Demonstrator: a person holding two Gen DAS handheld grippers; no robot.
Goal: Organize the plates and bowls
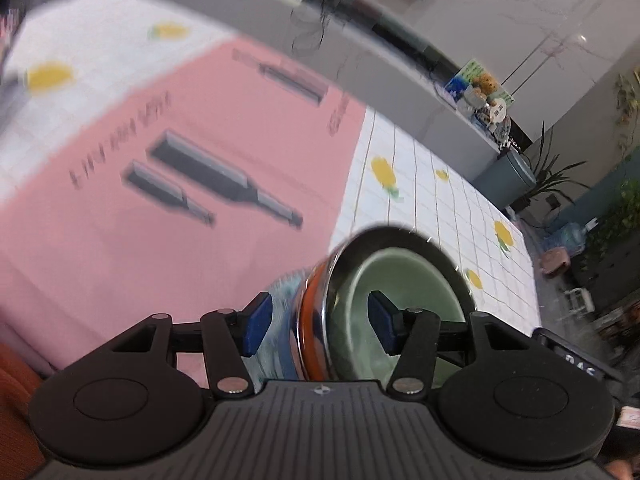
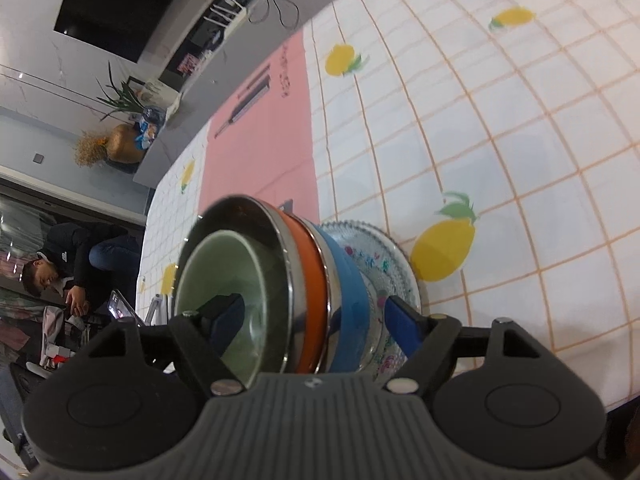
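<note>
A nested stack stands on the tablecloth beside the pink mat. From the bottom it is a patterned glass plate point(image 2: 386, 252), a blue bowl point(image 2: 348, 292), an orange bowl point(image 2: 312, 280), a steel bowl point(image 2: 240, 210) and a pale green bowl point(image 2: 216, 264) inside. My right gripper point(image 2: 316, 324) is open astride the stack's wall, one pad inside the green bowl and the other just outside the glass plate. My left gripper point(image 1: 318, 324) is open on the opposite side. One of its pads sits in the green bowl point(image 1: 356, 280), the other beside the blue bowl point(image 1: 280, 344), with gaps showing. This view is blurred.
The pink mat point(image 1: 160, 240) printed with dark tools lies on the lemon-patterned tablecloth point(image 2: 500, 128). A grey counter point(image 1: 400, 80) with small items runs behind the table. A person point(image 2: 80, 264) sits beyond the table's far edge, near potted plants point(image 2: 120, 96).
</note>
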